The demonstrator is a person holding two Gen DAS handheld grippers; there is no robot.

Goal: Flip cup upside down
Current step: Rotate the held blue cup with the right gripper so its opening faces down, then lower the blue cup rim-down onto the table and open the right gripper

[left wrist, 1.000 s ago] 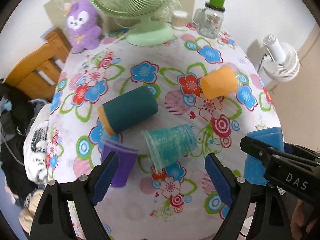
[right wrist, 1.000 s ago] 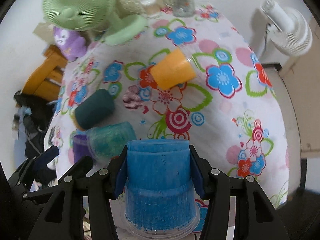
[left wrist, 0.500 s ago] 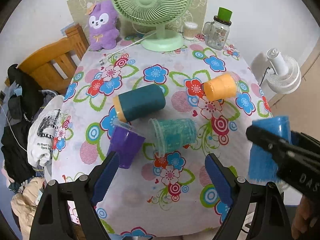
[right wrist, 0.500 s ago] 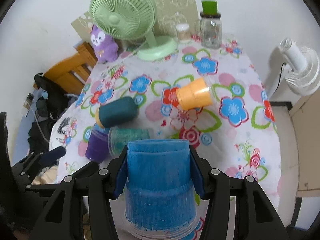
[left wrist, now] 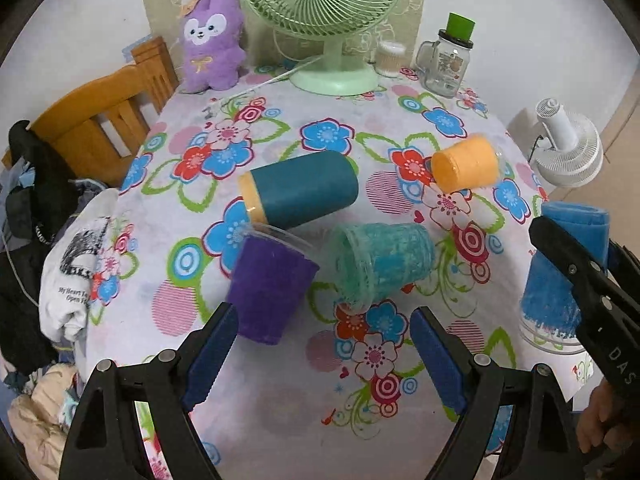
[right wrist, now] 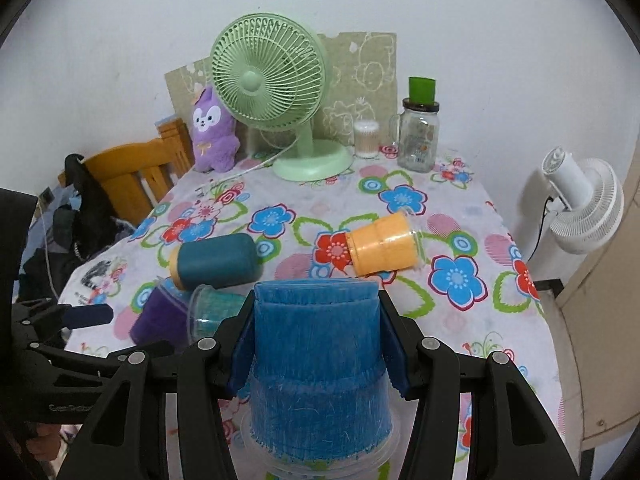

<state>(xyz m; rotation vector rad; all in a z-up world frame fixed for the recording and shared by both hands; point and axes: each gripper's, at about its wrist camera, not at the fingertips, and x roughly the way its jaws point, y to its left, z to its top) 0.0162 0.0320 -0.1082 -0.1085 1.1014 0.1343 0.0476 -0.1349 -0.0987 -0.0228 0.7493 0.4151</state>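
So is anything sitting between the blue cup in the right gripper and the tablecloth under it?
Nothing visible. The right gripper is shut on the blue cup, rim down over the floral tablecloth near the front edge. The teal cup and purple cup lie off to its left, apart from it.

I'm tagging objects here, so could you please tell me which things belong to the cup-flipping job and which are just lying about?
Job: blue cup in right gripper; orange cup; teal cup; purple cup; dark teal cup.
Lying about: green fan; purple plush; glass jar; white fan.
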